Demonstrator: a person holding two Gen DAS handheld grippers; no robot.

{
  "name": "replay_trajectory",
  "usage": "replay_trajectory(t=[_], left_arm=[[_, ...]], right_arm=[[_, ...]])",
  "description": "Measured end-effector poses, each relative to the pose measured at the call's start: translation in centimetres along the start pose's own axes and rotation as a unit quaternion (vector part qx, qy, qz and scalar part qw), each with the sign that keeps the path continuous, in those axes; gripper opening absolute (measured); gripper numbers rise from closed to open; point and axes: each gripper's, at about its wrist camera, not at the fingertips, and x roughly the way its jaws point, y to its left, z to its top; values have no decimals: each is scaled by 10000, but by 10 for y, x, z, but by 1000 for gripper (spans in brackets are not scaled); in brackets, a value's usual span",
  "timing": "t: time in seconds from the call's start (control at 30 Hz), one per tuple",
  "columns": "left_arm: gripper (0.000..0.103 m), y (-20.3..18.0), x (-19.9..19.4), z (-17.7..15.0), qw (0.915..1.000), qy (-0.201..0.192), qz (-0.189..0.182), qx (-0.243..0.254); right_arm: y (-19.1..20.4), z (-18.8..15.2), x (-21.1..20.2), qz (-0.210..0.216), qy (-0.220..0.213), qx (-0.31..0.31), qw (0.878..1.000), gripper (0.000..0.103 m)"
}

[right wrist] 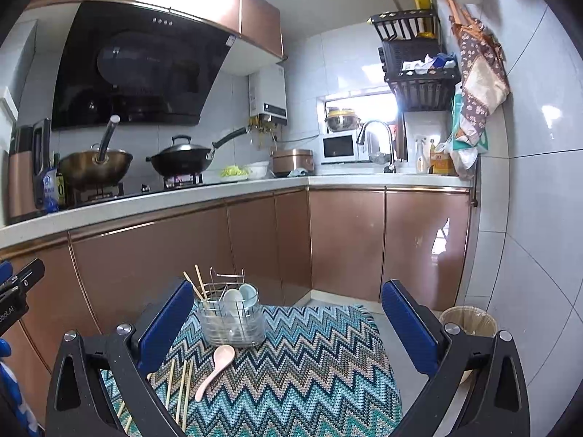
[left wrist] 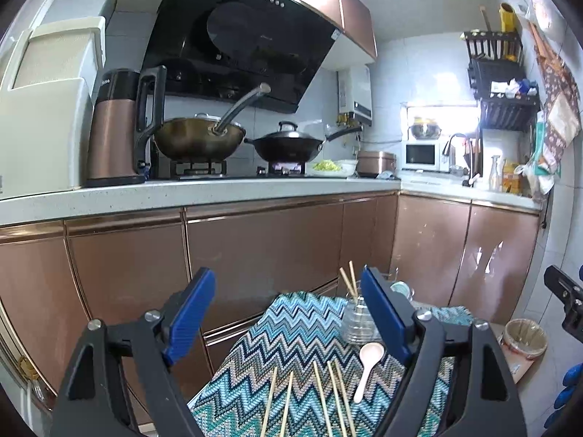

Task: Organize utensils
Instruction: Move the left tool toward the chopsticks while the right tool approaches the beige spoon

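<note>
A clear utensil holder with a wire frame stands on a zigzag cloth; it holds two chopsticks and some spoons. In the left wrist view the holder is partly hidden behind a blue finger. A pale pink spoon lies in front of it, also in the left wrist view. Several loose chopsticks lie on the cloth, also in the right wrist view. My left gripper is open and empty above them. My right gripper is open and empty above the cloth.
Copper cabinets and a white counter with two woks stand behind the cloth-covered surface. A lined bin sits on the floor at the right, by the tiled wall. The other gripper's body shows at the frame edge.
</note>
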Motion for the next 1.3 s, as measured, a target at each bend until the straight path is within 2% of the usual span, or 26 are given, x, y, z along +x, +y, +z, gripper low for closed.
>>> replay_trajectory(t=[0.33, 0.53, 0.6, 0.77, 0.87, 0.93, 1.03, 1.1, 1.2, 1.3], left_arm=[[85, 4, 52, -22, 9976, 676, 117, -122], [85, 9, 84, -38, 9941, 1060, 72, -235], [85, 15, 99, -43, 9913, 1276, 34, -308], [85, 36, 141, -63, 9785, 1959, -180, -620], [84, 46, 167, -74, 9675, 2359, -447, -791], [82, 47, 180, -83, 9590, 2616, -656, -875], [68, 44, 205, -98, 9374, 3119, -1102, -1089], [58, 36, 224, -108, 9208, 3461, -1370, -1164], [46, 21, 252, -123, 8961, 3930, -1671, -1210], [38, 7, 277, -137, 8804, 4302, -1672, -1088]], right_arm=[[1, -17, 40, -82, 398, -13, 9992, 103], [2, -32, 71, 25, 821, -61, 9966, 103], [3, -38, 81, 103, 975, -94, 9951, 103], [12, -55, 116, 524, 1548, -264, 9862, 103], [19, -65, 141, 969, 1964, -235, 9754, 103], [22, -71, 157, 1221, 2224, -121, 9672, 99], [24, -81, 188, 1640, 2643, 92, 9504, 83], [25, -87, 205, 1840, 2886, 257, 9392, 67], [28, -101, 235, 2111, 3284, 449, 9195, 54], [31, -111, 252, 2305, 3490, 518, 9068, 48]])
